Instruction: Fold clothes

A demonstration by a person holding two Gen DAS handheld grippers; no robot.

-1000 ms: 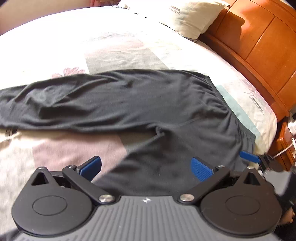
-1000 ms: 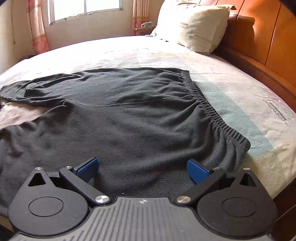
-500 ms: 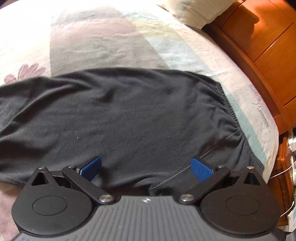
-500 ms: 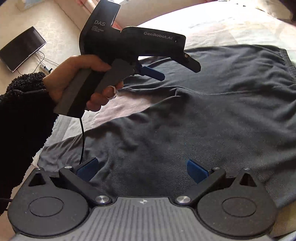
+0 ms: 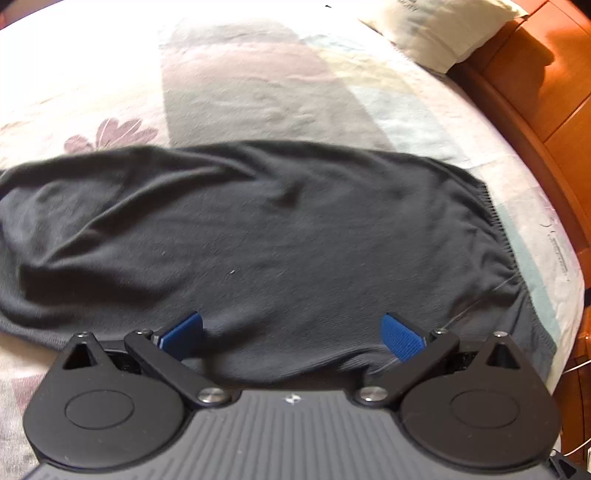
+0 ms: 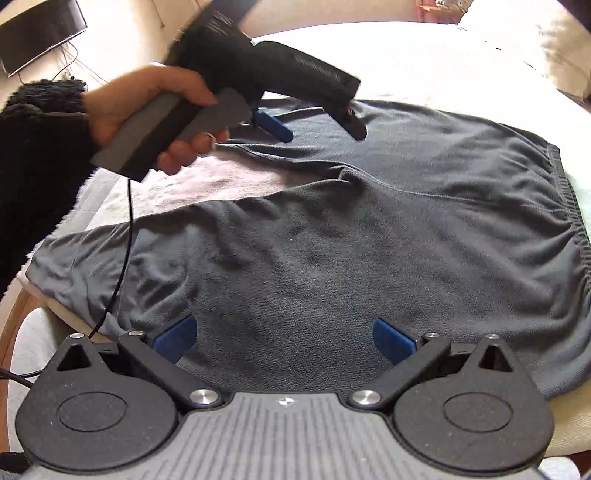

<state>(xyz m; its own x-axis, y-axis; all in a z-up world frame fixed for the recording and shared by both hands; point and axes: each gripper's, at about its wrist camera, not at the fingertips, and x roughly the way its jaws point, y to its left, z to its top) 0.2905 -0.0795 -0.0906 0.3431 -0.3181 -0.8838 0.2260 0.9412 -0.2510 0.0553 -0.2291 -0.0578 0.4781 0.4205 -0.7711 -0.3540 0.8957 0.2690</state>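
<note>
Lying flat: trousers [image 5: 288, 236] | both jaws gaping (empty) above cloth | bed [image 5: 258, 85]

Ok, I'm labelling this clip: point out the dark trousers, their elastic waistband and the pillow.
dark trousers [image 6: 332, 240], right wrist view, middle of the fabric.
elastic waistband [image 6: 570, 206], right wrist view, ribbed edge at the right.
pillow [image 5: 439, 27], left wrist view, its cream face.

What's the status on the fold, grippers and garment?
Left gripper open, over the far leg. Right gripper open. Dark trousers flat on bed, unfolded. Nothing obstructing.
</note>
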